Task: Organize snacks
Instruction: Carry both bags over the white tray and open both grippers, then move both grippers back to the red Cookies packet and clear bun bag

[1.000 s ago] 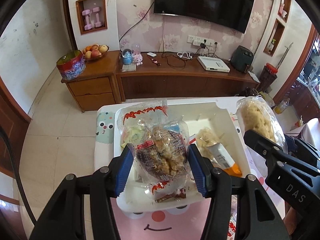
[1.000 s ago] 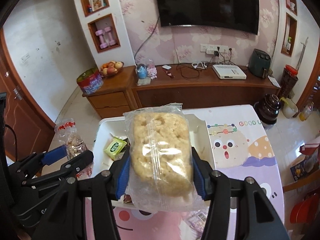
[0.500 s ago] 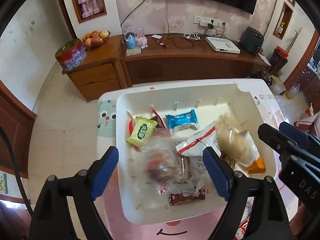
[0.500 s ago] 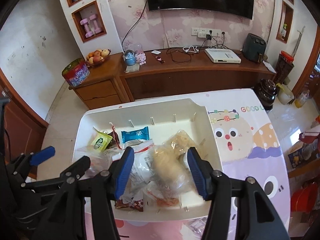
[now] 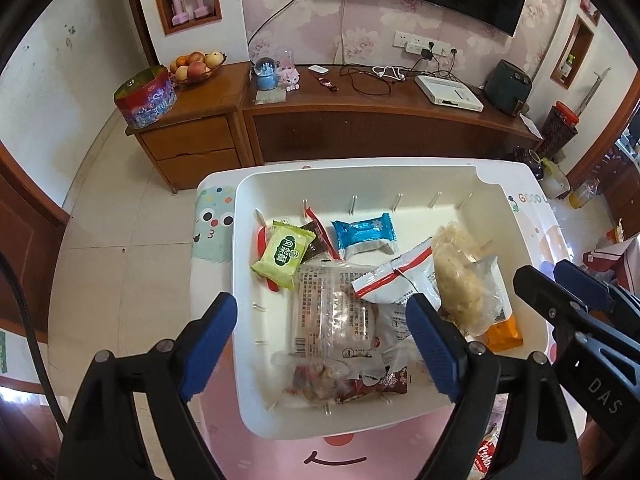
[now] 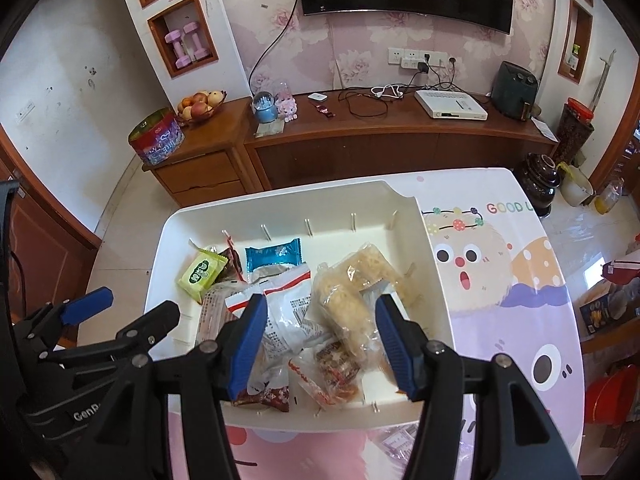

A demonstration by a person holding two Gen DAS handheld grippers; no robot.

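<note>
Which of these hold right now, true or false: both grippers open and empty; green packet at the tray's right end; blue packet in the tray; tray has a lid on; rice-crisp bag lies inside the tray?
1. Both the left gripper and the right gripper are open and hold nothing. True.
2. The green packet lies at the right end of the white tray. False: it lies near the left end.
3. The blue packet is in the tray. True.
4. The tray has a lid on. False: it is open on top, snacks showing.
5. The rice-crisp bag lies inside the tray. True.
</note>
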